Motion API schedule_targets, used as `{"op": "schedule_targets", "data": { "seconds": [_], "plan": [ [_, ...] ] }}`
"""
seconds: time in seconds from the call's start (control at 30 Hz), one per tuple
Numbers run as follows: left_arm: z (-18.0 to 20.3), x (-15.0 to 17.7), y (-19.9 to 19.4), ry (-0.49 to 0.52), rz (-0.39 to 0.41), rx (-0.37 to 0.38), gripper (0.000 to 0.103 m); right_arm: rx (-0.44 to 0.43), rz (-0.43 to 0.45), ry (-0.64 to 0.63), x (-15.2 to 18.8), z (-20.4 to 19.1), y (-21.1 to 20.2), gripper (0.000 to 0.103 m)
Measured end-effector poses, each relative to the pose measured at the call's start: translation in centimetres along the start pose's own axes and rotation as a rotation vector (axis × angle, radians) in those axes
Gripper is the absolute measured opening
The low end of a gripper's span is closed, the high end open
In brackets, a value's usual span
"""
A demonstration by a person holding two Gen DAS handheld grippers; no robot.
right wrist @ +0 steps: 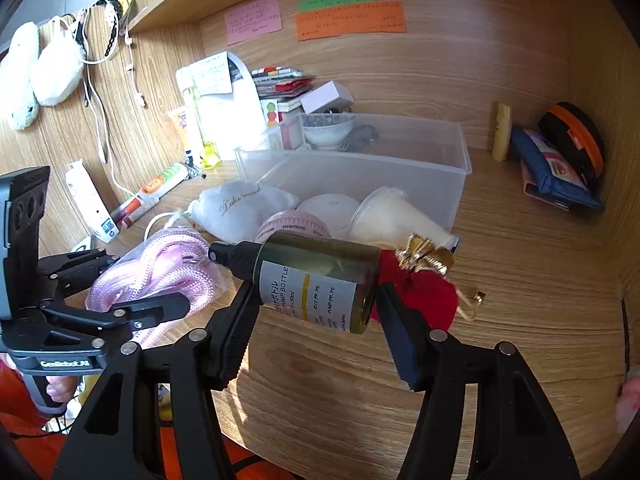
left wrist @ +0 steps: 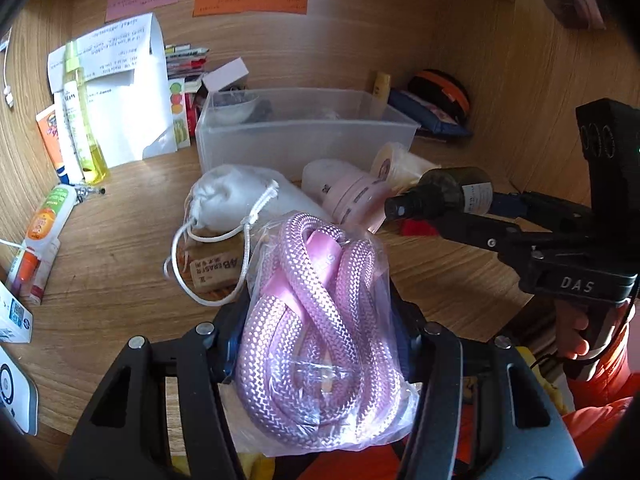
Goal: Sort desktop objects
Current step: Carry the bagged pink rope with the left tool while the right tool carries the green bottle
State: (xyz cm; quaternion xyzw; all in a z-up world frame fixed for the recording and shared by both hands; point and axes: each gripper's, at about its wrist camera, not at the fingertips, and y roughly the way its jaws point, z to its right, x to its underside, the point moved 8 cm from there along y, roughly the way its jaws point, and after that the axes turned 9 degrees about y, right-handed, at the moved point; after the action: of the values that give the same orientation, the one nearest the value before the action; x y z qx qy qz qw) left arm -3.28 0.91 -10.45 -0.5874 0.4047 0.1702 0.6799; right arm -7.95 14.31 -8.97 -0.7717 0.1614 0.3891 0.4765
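Bagged pink rope (left wrist: 320, 336) clamped, left hand-held gripper (left wrist: 320, 344) tilted down; right hand-held gripper (right wrist: 316, 304) clamps spray bottle (right wrist: 312, 280).

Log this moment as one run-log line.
left gripper: shut on bagged pink rope | right gripper: shut on spray bottle | clear bin: behind

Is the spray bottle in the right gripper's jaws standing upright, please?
No, the spray bottle lies on its side across the right gripper, its black nozzle pointing left towards the bagged pink rope.

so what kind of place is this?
Likely a home study desk nook: wood-panelled desk under a shelf, sticky notes on the back wall, a clear storage bin amid toiletries and stationery.
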Motion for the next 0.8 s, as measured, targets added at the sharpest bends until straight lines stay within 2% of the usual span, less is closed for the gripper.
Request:
{"op": "schedule_targets", "data": {
  "seconds": [0.3,0.8],
  "plan": [
    [-1.2,-3.2,-1.8,-0.03,0.095,-0.004,0.056,0.023,0.052,0.019,-2.0,1.5,-1.4,0.057],
    [-5.2,-8.5,-2.8,-0.061,0.205,-0.076,0.056,0.047,0.165,0.033,-7.4,3.5,-3.2,0.057]
  ]
}}
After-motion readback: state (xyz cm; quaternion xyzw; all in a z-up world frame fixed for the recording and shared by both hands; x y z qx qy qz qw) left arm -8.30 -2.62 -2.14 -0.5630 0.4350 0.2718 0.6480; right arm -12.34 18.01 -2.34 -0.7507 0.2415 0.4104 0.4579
